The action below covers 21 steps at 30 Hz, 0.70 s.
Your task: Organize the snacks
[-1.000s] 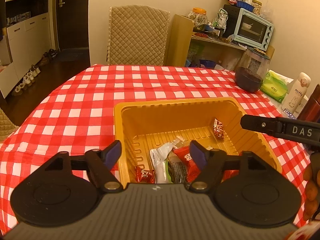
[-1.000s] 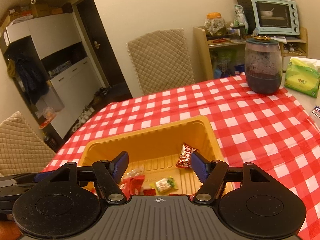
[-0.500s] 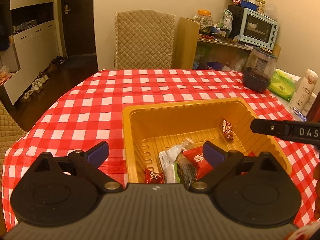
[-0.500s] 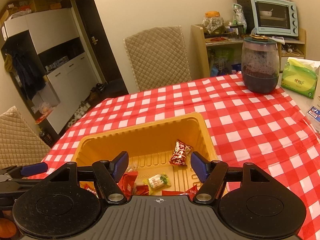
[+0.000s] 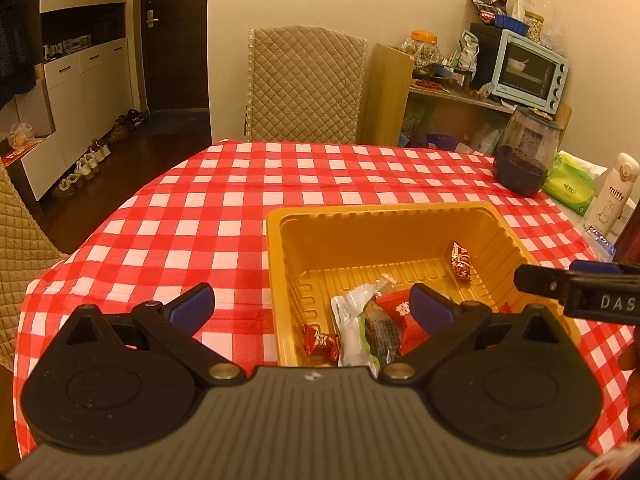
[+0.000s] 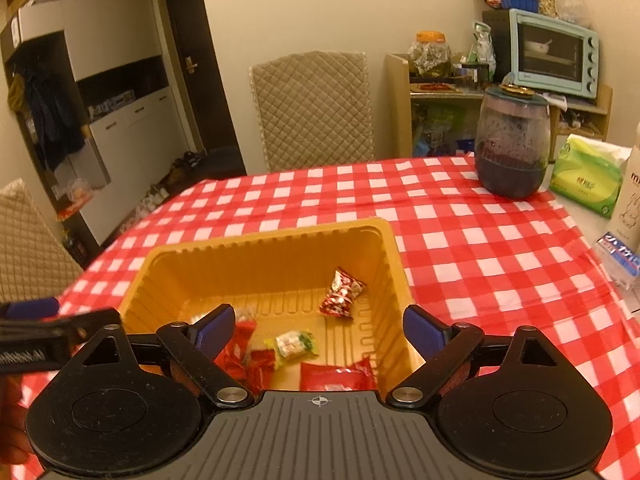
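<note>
A yellow plastic tray (image 5: 276, 256) sits on the red checked tablecloth and also shows in the right wrist view (image 6: 394, 256). Several wrapped snacks lie in it: a red-and-white candy (image 5: 460, 261) (image 6: 341, 293), a white-green packet (image 5: 354, 324), a small red candy (image 5: 320, 340), a green-white candy (image 6: 294, 343) and red packets (image 6: 338, 376). My left gripper (image 5: 311, 307) is open and empty above the tray's near left corner. My right gripper (image 6: 319, 330) is open and empty above the tray's near edge. The right gripper's finger shows in the left wrist view (image 5: 576, 292).
A dark glass jar (image 6: 512, 144), a green tissue pack (image 6: 588, 176) and a white Miffy bottle (image 5: 612, 196) stand at the table's far right. A quilted chair (image 5: 304, 84) is behind the table. A shelf with a blue toaster oven (image 6: 554, 56) stands by the wall.
Both grippers have pulled back and risen from the tray. The left gripper's jaws have opened wider and it has shifted left. The snacks lie as before.
</note>
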Tool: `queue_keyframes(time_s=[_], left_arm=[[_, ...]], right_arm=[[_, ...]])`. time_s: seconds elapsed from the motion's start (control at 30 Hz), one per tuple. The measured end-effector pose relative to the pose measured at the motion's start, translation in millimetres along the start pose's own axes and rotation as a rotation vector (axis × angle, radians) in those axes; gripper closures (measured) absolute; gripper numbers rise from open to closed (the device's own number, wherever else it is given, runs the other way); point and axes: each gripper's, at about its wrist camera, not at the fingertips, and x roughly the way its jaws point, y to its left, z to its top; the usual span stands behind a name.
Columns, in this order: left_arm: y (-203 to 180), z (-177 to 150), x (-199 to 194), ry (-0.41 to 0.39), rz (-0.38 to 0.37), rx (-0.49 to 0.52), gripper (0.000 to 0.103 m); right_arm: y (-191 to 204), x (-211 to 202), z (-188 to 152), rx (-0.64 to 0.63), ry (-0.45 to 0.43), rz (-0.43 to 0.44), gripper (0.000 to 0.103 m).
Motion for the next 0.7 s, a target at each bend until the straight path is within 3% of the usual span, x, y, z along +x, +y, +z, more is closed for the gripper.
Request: queue_keyframes(time_s=[0.3, 0.7], left_arm=[[-6.0, -10.4, -28.8, 0.012, -0.012, -0.038, 0.0], [-9.4, -42.6, -101.2, -0.025, 0.005, -0.063, 0.0]], right_arm=[[-6.6, -29.3, -8.2, 0.046, -0.016, -0.003, 0.012], [-0.6, -93.9, -38.9, 0.067, -0.062, -0.013, 0.012]])
